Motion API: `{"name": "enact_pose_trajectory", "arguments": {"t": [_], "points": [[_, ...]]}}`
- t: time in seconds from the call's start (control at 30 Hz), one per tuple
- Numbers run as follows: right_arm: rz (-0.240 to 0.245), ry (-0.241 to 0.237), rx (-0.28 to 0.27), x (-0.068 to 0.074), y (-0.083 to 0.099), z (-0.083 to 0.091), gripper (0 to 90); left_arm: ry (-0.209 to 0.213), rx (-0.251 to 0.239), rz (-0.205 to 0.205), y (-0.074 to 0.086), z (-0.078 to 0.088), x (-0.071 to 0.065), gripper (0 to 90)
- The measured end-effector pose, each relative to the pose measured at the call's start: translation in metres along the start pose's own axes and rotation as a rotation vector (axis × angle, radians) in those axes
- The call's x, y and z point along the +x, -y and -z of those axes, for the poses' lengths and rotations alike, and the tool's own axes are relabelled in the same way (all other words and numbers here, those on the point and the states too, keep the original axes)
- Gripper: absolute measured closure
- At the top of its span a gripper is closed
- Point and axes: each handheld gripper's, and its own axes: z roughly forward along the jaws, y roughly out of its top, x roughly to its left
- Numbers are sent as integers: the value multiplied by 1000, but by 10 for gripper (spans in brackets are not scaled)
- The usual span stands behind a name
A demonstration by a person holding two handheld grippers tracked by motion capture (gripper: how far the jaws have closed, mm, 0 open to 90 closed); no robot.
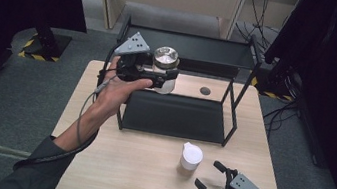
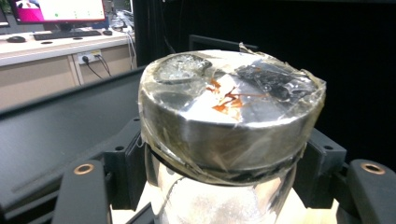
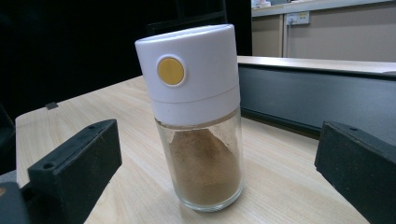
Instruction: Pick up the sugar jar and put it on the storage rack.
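My left gripper (image 1: 165,75) is shut on a clear jar with a silver, tape-wrapped lid (image 1: 166,57), held up in the air above the left part of the black rack's lower shelf (image 1: 176,116). Close up in the left gripper view, the jar (image 2: 229,116) sits between both black jaws. A glass shaker with a white cap and brown powder (image 1: 191,157) stands upright on the wooden table (image 1: 145,172). My right gripper (image 1: 211,175) rests open just right of it; in the right gripper view the shaker (image 3: 198,116) stands ahead between the spread jaws, untouched.
The black two-tier metal rack (image 1: 191,45) stands at the table's far side, its upper shelf behind the raised jar. A dark round mark (image 1: 205,91) lies on the table under the rack. Grey floor surrounds the table.
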Motion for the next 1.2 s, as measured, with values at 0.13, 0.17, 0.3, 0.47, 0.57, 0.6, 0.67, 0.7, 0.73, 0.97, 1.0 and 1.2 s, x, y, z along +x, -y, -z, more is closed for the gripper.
{"name": "enact_pose_trajectory", "arguments": {"t": [0.13, 0.17, 0.3, 0.47, 0.57, 0.6, 0.67, 0.7, 0.73, 0.97, 1.0, 1.2], "points": [[-1, -2, -1, 0, 0, 0, 7, -16, 4, -4, -12, -1, 2, 313], [-2, -2, -1, 0, 0, 0, 7, -26, 1, -1, -14, -2, 2, 313], [-1, -2, 0, 0, 0, 0, 7, -45, 7, -4, -22, -3, 3, 313], [-2, -2, 0, 0, 0, 0, 8, -79, 11, 5, -33, -5, 7, 313], [-2, -3, -1, 0, 0, 0, 7, -105, 15, 6, -40, -8, 9, 313], [-1, -3, 0, 0, 0, 0, 7, -111, 14, 7, -41, -9, 10, 313], [-1, -3, -1, 0, 0, 0, 7, -129, 15, 10, -44, -11, 11, 313], [-2, -3, 0, 0, 0, 0, 7, -136, 15, 9, -45, -12, 11, 313], [-2, -3, 0, 0, 0, 0, 7, -150, 17, 8, -47, -14, 11, 313], [-2, -4, 0, 0, 0, 0, 7, -218, 14, 17, -52, -26, 13, 313], [-3, -5, -1, 0, 0, 0, 7, -226, 13, 21, -52, -28, 14, 313], [-3, -7, 0, -1, 0, 0, 7, -274, 14, 37, -51, -38, 17, 313]]}}
